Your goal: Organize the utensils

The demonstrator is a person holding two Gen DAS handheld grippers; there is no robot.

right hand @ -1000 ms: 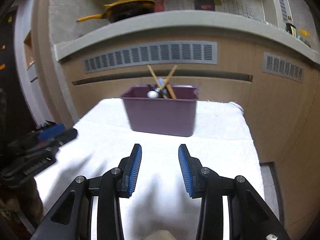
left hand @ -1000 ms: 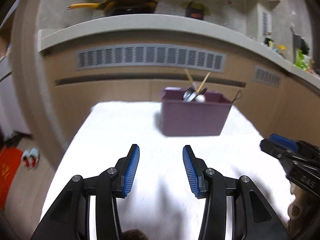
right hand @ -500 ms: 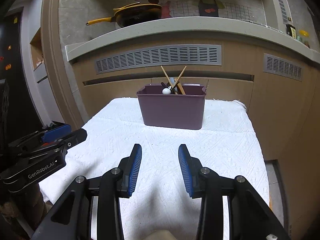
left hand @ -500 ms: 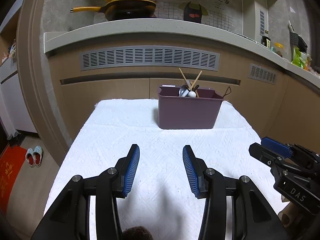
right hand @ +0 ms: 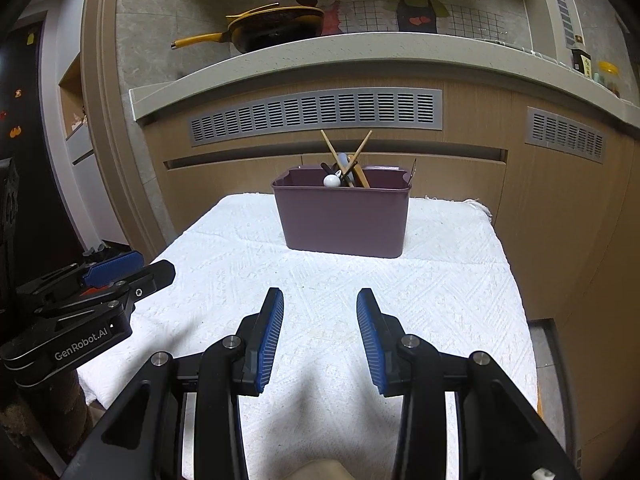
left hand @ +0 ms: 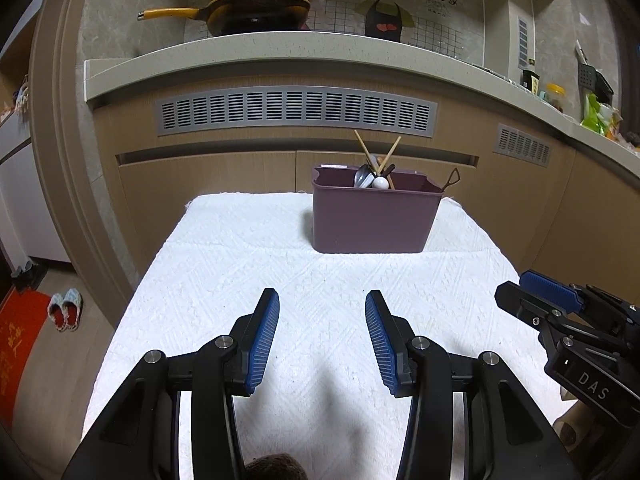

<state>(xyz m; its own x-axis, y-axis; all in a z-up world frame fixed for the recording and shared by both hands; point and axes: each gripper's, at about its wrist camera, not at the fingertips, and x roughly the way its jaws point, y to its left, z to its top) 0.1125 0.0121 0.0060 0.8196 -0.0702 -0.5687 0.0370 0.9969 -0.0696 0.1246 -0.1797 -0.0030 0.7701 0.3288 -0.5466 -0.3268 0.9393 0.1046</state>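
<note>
Blue-padded left gripper [left hand: 322,340] and right gripper [right hand: 320,338] hover wide apart, empty, above the white cloth [left hand: 320,272].

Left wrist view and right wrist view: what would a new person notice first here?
First, the purple bin at the far end of the white cloth, with crossed chopsticks and other utensils standing in it. Then the left gripper and right gripper, both open and empty above the cloth's near part.

Readable lettering on your tongs

You can read "DAS" on the right tongs [left hand: 560,316] at lower right, "GenRobot.AI" on the left tongs [right hand: 120,272] at lower left.
</note>
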